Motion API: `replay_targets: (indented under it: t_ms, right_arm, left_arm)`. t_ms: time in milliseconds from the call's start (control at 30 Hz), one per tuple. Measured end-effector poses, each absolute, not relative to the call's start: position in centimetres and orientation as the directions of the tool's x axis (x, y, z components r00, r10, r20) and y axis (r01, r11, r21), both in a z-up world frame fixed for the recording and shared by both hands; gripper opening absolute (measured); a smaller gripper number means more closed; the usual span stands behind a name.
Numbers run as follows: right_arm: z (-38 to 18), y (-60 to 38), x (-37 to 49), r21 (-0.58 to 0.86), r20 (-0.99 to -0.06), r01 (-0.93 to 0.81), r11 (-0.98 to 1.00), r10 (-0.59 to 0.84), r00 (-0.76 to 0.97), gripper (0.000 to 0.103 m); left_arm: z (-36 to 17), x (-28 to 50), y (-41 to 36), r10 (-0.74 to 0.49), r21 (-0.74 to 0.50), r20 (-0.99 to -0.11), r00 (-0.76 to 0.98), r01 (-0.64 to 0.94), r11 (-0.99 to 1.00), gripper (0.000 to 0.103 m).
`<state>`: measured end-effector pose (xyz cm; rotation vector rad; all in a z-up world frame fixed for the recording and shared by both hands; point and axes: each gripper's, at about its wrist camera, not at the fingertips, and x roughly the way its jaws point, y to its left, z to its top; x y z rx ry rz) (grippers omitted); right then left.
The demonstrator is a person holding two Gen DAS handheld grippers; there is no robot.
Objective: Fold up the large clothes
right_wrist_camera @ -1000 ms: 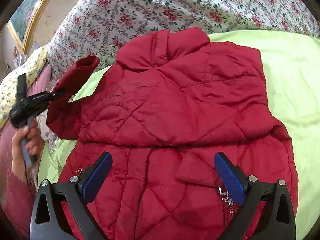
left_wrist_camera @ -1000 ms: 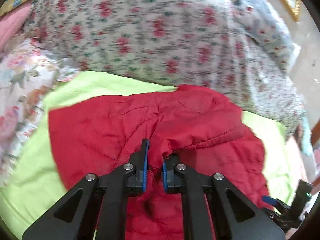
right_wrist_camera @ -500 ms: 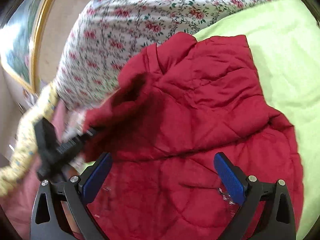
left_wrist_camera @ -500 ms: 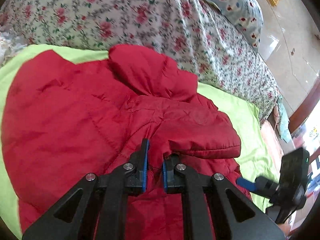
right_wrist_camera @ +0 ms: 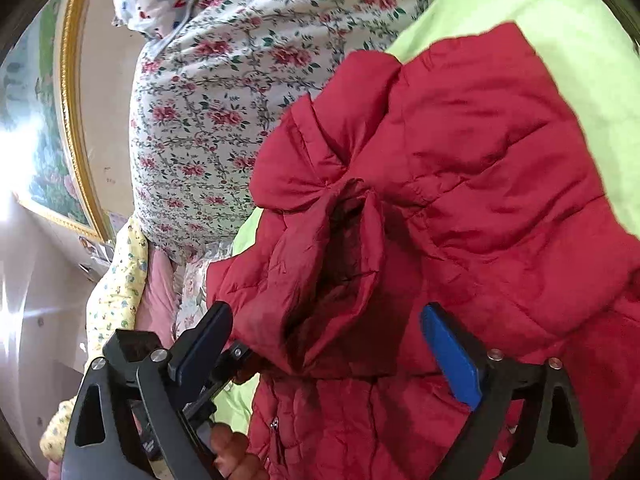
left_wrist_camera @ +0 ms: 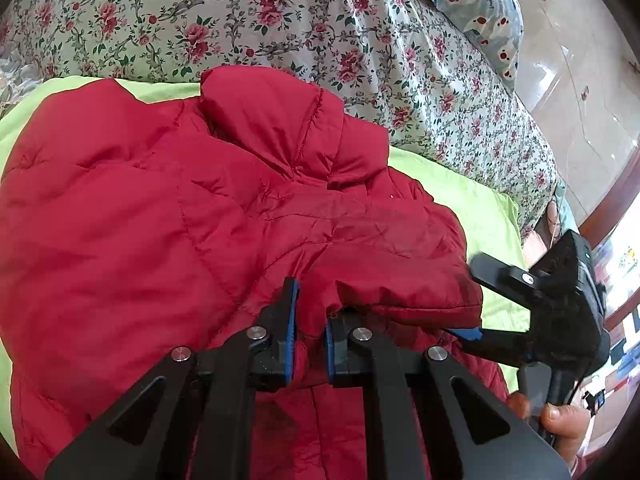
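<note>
A red quilted jacket (left_wrist_camera: 120, 240) lies on a lime green sheet (left_wrist_camera: 472, 200) on the bed, collar (left_wrist_camera: 272, 120) toward the floral bedding. My left gripper (left_wrist_camera: 310, 300) is shut on a fold of the jacket's sleeve (left_wrist_camera: 380, 248), which is laid across the body. In the right wrist view the sleeve's open cuff (right_wrist_camera: 344, 272) sits between the blue pads of my right gripper (right_wrist_camera: 328, 344). Its jaws are closing, with gaps on both sides of the cuff. That gripper (left_wrist_camera: 472, 300) also shows in the left wrist view, straddling the cuff end.
A floral quilt (left_wrist_camera: 280, 20) is heaped behind the jacket, with a blue patterned pillow (left_wrist_camera: 480, 12) at the far right. A gold-framed picture (right_wrist_camera: 60, 140) hangs on the wall. A hand (left_wrist_camera: 560, 420) holds the right gripper's handle. Polished floor (left_wrist_camera: 580, 92) lies beyond the bed.
The left gripper carried the sleeve across the jacket's body, then held still. The right gripper rolled and swung over to the sleeve's cuff, and its jaws narrowed a little.
</note>
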<state>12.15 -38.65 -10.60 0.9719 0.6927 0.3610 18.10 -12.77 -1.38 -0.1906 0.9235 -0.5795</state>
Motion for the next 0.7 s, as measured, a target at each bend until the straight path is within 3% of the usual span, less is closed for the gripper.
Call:
replay_targets:
  t_ms: [133,233,300,367,467,600,700]
  right_arm:
    - [-11.4,-38.4,13.3,0.862,-0.368,0.031,0.507,0.581,0.726,0.078]
    - [-11.7,-38.3,14.0,0.867,-0.368,0.036,0.497,0.59,0.719,0.053]
    - [-11.6,-38.1,14.0,0.859,-0.377,0.033,0.512,0.587,0.716,0.027]
    - [-11.4,-38.1,13.9,0.847,-0.385,0.031,0.53,0.573,0.723,0.019]
    - [-11.0,-38.2,13.5,0.835,-0.386,0.022,0.549,0.558,0.734,0.013]
    - [-9.8,-38.0,12.9,0.797,-0.406,0.009,0.604,0.525,0.748,0.009]
    - [-8.3,-38.2,12.0,0.748,-0.421,-0.001,0.664,0.476,0.772,0.009]
  left_arm:
    - [-1.6,18.0,-13.1,-0.556,-0.396,-0.702,0.446,0.405,0.824,0.009]
    - [-1.8,18.1,-13.3,-0.541,-0.38,-0.72,0.435,0.406,0.831,0.009]
    - [-1.9,18.1,-13.3,-0.529,-0.367,-0.736,0.423,0.407,0.836,0.015]
    - [-2.1,18.1,-13.2,-0.524,-0.363,-0.753,0.398,0.413,0.835,0.018]
    - [-1.8,17.4,-12.8,-0.527,-0.36,-0.763,0.375,0.431,0.827,0.029]
    - [-1.4,16.0,-12.1,-0.526,-0.352,-0.764,0.373,0.443,0.825,0.061]
    - [-0.9,15.3,-11.2,-0.519,-0.338,-0.758,0.395,0.444,0.83,0.067]
